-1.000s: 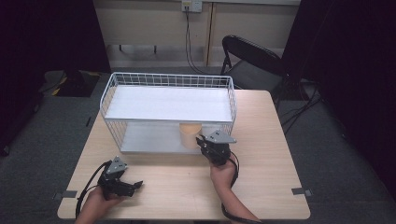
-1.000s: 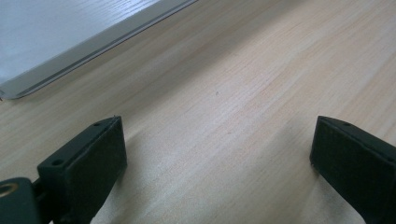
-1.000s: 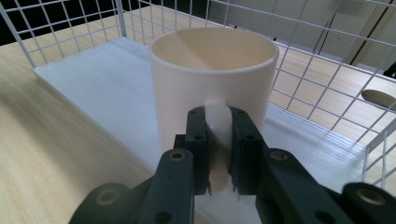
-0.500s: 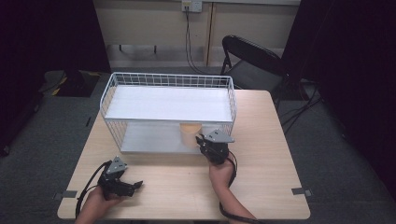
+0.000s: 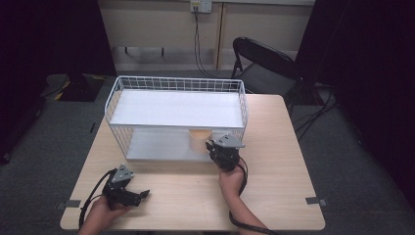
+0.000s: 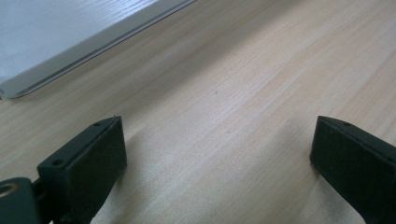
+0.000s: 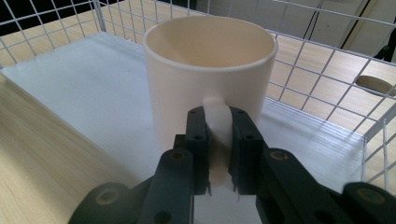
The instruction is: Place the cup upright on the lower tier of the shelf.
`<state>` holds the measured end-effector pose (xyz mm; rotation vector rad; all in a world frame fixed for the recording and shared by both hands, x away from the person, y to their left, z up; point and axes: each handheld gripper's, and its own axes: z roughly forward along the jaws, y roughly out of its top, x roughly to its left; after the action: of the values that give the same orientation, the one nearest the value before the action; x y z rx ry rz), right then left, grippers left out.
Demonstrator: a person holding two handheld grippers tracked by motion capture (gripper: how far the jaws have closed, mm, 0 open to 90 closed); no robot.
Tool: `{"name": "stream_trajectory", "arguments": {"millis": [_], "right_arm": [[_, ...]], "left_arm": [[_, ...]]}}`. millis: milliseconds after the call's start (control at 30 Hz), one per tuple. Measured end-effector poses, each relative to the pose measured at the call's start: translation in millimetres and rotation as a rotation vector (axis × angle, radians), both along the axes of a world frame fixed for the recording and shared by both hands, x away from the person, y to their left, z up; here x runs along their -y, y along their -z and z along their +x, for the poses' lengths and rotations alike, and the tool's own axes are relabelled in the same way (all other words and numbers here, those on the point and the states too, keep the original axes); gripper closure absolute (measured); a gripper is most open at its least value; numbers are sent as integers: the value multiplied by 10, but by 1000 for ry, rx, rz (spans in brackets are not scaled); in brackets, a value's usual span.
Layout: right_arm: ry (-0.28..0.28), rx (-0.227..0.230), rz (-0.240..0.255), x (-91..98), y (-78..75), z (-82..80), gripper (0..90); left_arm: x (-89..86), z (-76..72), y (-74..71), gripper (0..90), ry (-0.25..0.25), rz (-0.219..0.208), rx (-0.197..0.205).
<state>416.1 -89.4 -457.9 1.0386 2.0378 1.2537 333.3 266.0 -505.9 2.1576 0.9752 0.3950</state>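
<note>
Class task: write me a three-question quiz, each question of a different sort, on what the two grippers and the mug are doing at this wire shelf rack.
1. True or false: the right gripper is shut on the handle of the cream mug.
2. Which shelf of the wire rack holds the mug? A upper; B lower; C neither.
3. Fill in: the left gripper is ____, its fingers over the bare table.

Key: 1 true. 2 B. 3 open.

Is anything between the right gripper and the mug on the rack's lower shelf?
Nothing visible. The right gripper already has its jaws closed on the handle of the cream mug, which stands upright on the lower shelf of the wire rack.
</note>
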Motion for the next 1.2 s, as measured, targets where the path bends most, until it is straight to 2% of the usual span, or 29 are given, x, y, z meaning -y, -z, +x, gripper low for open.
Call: {"name": "stream_trajectory", "arguments": {"millis": [433,700,867,933,1200], "right_arm": [[6,-20,-15,10,13,14,792],[17,-29,7,78,-14,-39,643],[9,-36,23,149,-20,-94,618],[8,-14,34,192,-36,-146,619],[-16,-21,45,286,-60,-251,720]], "left_arm": [[-1,0,-1,33,1,1,0],[0,0,0,33,0,1,0],[0,0,-1,33,1,1,-1],[0,0,0,33,0,1,-1],[0,1,-1,30,2,3,-1]]}}
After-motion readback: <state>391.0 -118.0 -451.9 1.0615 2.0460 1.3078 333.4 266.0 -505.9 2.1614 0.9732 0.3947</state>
